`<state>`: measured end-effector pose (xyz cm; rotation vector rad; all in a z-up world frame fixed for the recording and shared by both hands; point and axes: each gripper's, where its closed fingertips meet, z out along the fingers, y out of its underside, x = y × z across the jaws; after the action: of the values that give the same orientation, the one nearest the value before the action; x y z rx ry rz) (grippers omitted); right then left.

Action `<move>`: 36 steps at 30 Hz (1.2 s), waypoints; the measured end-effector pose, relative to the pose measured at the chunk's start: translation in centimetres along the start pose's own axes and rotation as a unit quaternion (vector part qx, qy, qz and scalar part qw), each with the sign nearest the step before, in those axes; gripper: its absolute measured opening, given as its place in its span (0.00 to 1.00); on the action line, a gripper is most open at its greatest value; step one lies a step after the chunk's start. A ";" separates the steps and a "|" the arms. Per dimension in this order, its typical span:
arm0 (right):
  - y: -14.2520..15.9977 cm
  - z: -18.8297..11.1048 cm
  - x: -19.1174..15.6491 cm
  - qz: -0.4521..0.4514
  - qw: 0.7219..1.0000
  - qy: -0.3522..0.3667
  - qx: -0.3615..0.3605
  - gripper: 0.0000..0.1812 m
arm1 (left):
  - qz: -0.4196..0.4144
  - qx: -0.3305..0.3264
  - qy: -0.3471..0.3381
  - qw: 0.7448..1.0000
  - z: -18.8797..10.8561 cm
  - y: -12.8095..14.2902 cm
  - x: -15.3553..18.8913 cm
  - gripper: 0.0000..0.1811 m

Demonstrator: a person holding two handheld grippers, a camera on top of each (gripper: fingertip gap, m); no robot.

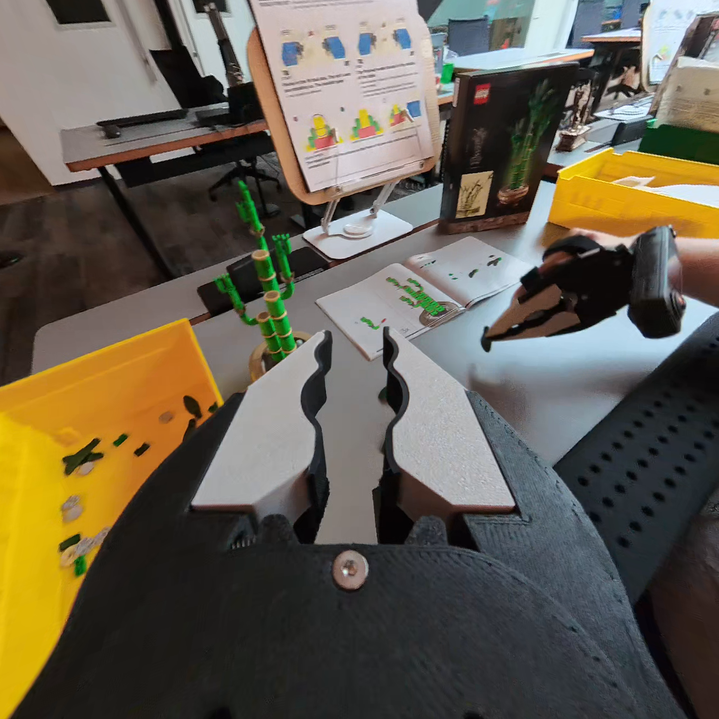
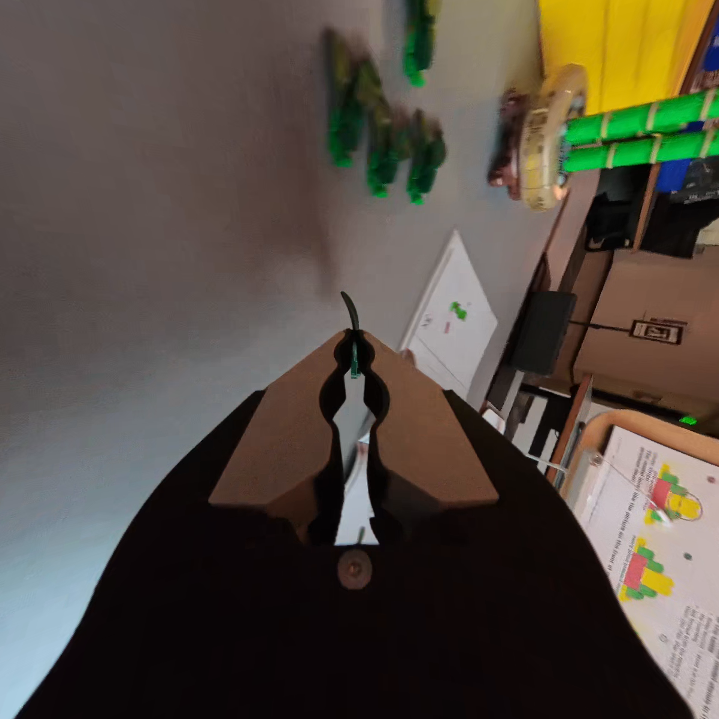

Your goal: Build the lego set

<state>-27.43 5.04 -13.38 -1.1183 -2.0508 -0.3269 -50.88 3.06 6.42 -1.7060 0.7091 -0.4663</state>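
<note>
The right claw (image 2: 355,338) pinches a thin dark green leaf (image 2: 352,311) at its tips. The left claw (image 1: 357,342) is open with nothing in it. The bamboo (image 1: 270,303) stands on the bench (image 1: 486,389), just past its left finger.

Left gripper (image 1: 357,338): rough black printed plastic body, one silver screw (image 1: 349,570) at centre. Two pale grey wedge-shaped fingers (image 1: 268,439) with wavy black inner pads (image 1: 316,393).

Right gripper (image 2: 355,332): same black body, dull screw (image 2: 354,571), same wedge fingers (image 2: 280,439) and scalloped black pads (image 2: 330,393). Bulky black handle block (image 1: 657,280) at rear.
</note>
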 end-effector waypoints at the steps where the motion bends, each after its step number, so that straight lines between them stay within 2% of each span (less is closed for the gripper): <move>1: 0.2 0.2 -1.1 0.000 1.000 -0.001 0.005 0.00 | -0.004 0.001 -0.008 1.000 -0.7 0.4 -0.3 0.13; 5: 1.2 0.3 -2.8 0.016 1.000 0.006 -0.017 0.00 | -0.026 -0.014 -0.016 0.999 -1.8 2.2 -1.0 0.11; 10: 1.6 0.1 -3.2 0.067 0.998 0.005 -0.021 0.02 | -0.037 -0.019 -0.002 0.999 -1.6 2.7 -0.7 0.13; 13: 1.7 -1.5 -3.3 0.152 0.988 -0.017 0.004 0.10 | -0.053 -0.011 0.017 0.998 -1.5 2.8 -0.4 0.15; 15: 1.8 -3.2 -2.6 0.233 0.972 -0.012 0.040 0.13 | -0.056 -0.018 0.011 0.998 -1.6 3.3 -1.4 0.16; 17: 1.9 -5.2 -1.3 0.314 0.947 0.012 0.070 0.13 | -0.057 -0.043 -0.012 0.997 -1.5 4.1 -3.8 0.17; 19: 1.8 -7.3 0.1 0.382 0.919 0.042 0.085 0.14 | -0.059 -0.087 -0.063 0.992 -0.9 5.3 -8.0 0.18; 22: 0.4 -9.9 2.2 0.439 0.887 0.091 0.110 0.15 | -0.040 -0.162 -0.126 0.978 0.9 6.8 -14.4 0.15; 24: -0.9 -10.7 3.6 0.460 0.866 0.117 0.155 0.15 | -0.031 -0.219 -0.146 0.964 2.6 8.4 -17.9 0.12; 26: -1.3 -10.5 4.3 0.472 0.850 0.135 0.190 0.15 | -0.065 -0.286 -0.176 0.940 4.1 11.1 -21.4 0.05; 27: -0.9 -9.9 4.2 0.478 0.845 0.140 0.195 0.15 | -0.094 -0.305 -0.178 0.931 5.0 12.5 -22.7 0.06; 30: 0.6 -7.5 2.4 0.504 0.837 0.111 0.184 0.15 | -0.149 -0.317 -0.167 0.922 7.7 15.2 -25.8 0.07; 33: 1.0 -7.4 1.2 0.514 0.831 0.093 0.192 0.15 | -0.084 -0.364 -0.159 0.914 9.0 17.2 -28.0 0.17; 36: 1.1 -8.2 1.4 0.517 0.822 0.108 0.211 0.15 | 0.065 -0.445 -0.154 0.880 9.2 18.9 -30.0 0.19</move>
<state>-22.86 2.13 -6.96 -1.6068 -0.9901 0.5051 -71.07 27.18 -12.34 -2.4869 0.8565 0.2978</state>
